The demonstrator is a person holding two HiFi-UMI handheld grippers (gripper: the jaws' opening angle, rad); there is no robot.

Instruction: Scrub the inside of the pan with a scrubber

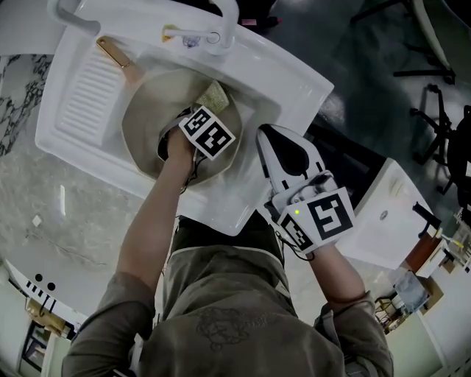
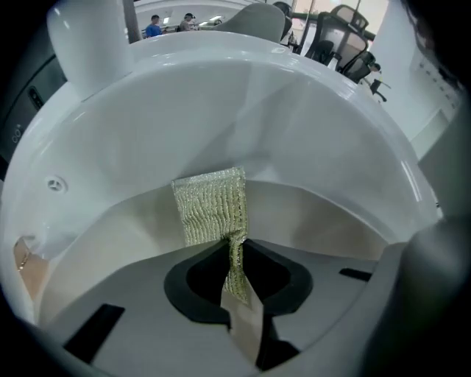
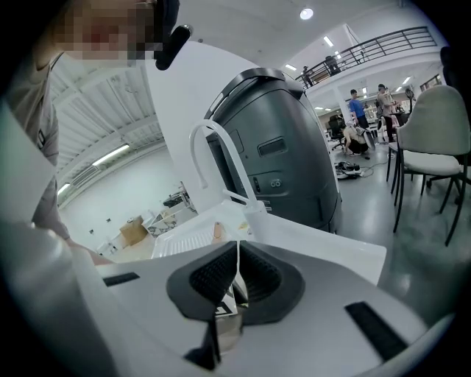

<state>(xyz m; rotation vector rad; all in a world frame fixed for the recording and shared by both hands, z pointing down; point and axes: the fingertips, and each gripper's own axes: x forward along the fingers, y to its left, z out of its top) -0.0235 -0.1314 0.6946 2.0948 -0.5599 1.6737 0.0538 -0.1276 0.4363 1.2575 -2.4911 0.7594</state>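
A cream pan (image 1: 143, 136) sits in the basin of a white sink (image 1: 287, 81), its copper-coloured handle (image 1: 114, 53) pointing toward the drainboard. My left gripper (image 1: 200, 110) is down inside the pan, shut on a yellow-green mesh scrubber (image 1: 213, 94). In the left gripper view the scrubber (image 2: 210, 206) stands up from the closed jaws of the gripper (image 2: 234, 254) against the pan's inner wall (image 2: 316, 213). My right gripper (image 1: 266, 136) hovers over the sink's right front edge, apart from the pan; in its own view that gripper (image 3: 237, 254) is shut, with nothing between the jaws.
A white faucet (image 1: 221, 22) arches over the back of the sink, and a ribbed drainboard (image 1: 81, 96) lies to its left. Marble counter (image 1: 44, 199) surrounds the sink. A white unit (image 1: 383, 213) stands to the right, and a dark grey machine (image 3: 280, 162) rises behind the sink.
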